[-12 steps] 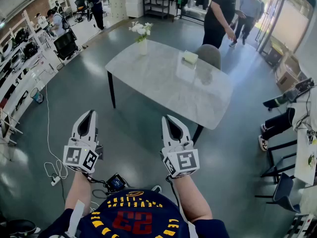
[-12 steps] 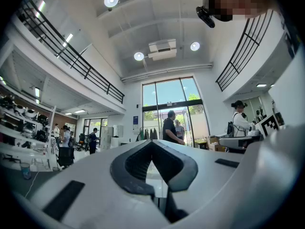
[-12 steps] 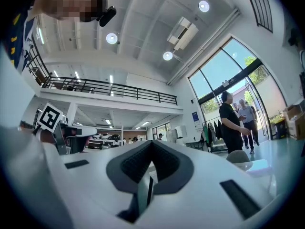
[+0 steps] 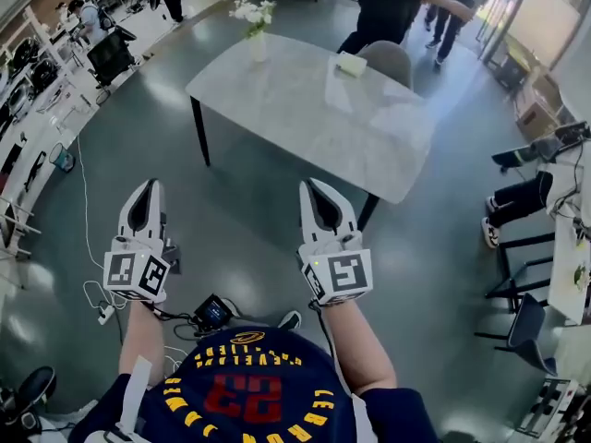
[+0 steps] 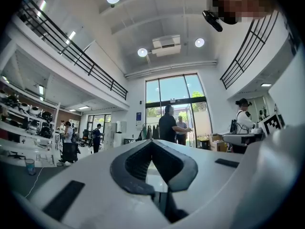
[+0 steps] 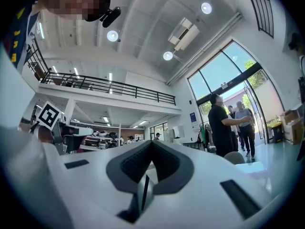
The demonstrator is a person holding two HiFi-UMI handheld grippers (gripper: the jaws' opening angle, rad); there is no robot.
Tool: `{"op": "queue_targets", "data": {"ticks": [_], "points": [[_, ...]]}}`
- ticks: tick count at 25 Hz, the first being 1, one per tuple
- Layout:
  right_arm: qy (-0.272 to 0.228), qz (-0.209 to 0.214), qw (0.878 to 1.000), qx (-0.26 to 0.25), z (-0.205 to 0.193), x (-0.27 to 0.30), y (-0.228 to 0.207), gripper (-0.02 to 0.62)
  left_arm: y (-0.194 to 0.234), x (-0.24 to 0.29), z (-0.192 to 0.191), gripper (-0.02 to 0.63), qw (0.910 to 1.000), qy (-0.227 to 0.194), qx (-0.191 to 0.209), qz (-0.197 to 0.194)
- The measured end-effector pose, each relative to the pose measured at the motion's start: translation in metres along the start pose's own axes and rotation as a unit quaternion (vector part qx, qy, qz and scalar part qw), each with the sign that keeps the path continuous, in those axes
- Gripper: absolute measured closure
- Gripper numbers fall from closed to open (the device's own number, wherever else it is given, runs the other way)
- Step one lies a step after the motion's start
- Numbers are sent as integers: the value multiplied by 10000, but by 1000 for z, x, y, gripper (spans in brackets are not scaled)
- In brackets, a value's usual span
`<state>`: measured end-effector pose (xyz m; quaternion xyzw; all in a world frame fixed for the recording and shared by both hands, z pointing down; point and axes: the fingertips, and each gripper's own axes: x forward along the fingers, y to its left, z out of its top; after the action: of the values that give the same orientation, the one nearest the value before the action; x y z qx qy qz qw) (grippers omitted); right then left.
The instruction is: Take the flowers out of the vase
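Left tongs [image 4: 149,187], right tongs [image 4: 310,187]: closed tight, nothing held, lower frame. Flowers [image 4: 252,11] in vase [image 4: 258,46], upper-left desk [image 4: 305,109], well apart; approach not begun.

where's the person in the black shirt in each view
Head view: person in the black shirt at the top edge, right of centre, beyond the table.
Left gripper view: centre of the picture, in front of the glass doors.
Right gripper view: right of centre.
Shared landmark: the glass doors near that person.
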<state>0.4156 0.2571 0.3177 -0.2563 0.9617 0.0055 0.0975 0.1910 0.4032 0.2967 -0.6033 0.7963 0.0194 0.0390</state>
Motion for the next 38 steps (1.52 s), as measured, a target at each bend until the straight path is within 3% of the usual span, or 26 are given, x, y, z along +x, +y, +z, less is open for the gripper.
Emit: {"op": "queue_targets", "data": {"ticks": [8, 15, 25, 35, 38], "points": [[-59, 161, 9993, -320, -7, 12, 17, 591, 16, -9, -8, 604, 9999, 71, 24, 73], [429, 131, 9931, -1080, -25, 44, 42, 591, 66, 3, -16, 604, 9997, -59, -243, 77], [545, -278, 9924, -1064, -36, 133, 81, 591, 171, 53, -23, 604, 9973, -250, -609, -336], [577, -743, 9890, -1145, -54, 206, 116, 591, 274, 88, -49, 603, 9939, -187, -886, -632], [670, -823, 9900, -932, -64, 218, 118, 591, 291, 93, -54, 604, 9933, -178, -946, -636]]}}
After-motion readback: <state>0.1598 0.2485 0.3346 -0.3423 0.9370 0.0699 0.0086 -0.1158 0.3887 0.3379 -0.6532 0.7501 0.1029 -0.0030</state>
